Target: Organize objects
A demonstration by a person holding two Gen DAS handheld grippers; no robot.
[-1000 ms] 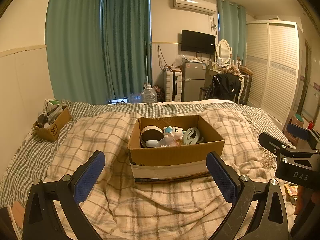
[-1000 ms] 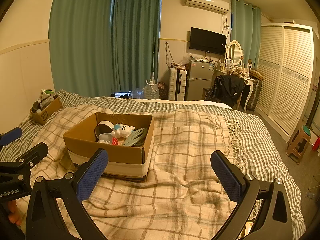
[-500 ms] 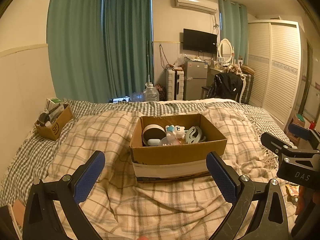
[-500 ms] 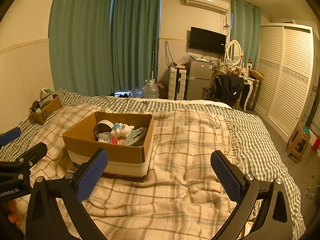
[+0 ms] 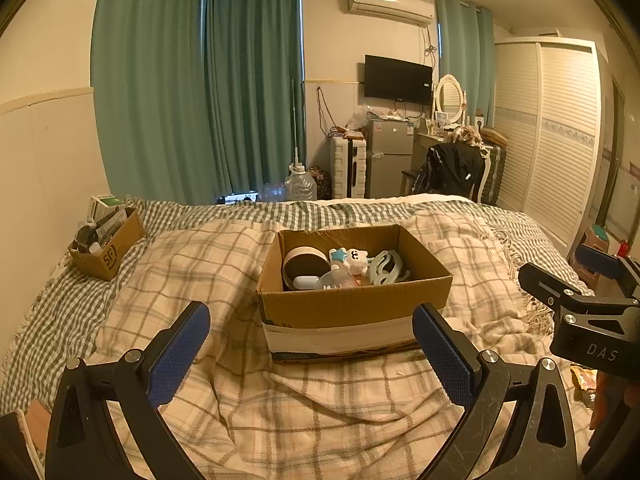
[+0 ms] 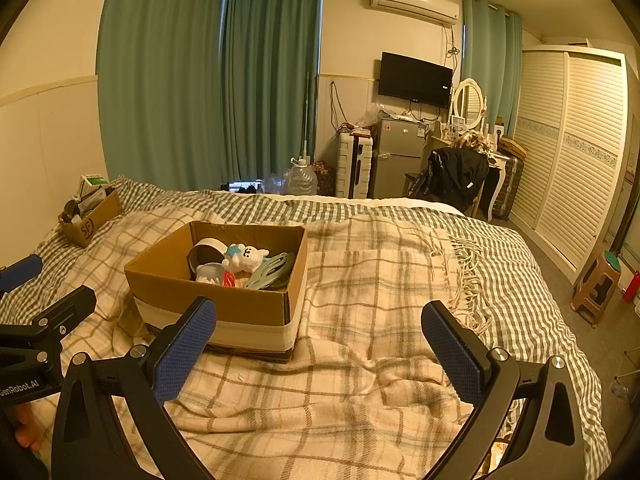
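Observation:
An open cardboard box sits on the plaid blanket in the middle of the bed. It holds a round brown tin, a white plush toy, a pale green plastic piece and a clear cup. My left gripper is open and empty, hovering just in front of the box. My right gripper is open and empty, in front of the box and to its right.
A smaller cardboard box full of small items sits at the bed's far left, by the wall. The plaid blanket is wrinkled. A stool stands on the floor to the right. A fridge, chair and wardrobe stand beyond the bed.
Both grippers have drifted slightly; the box sits a little further right and higher in the views. Both stay open and empty.

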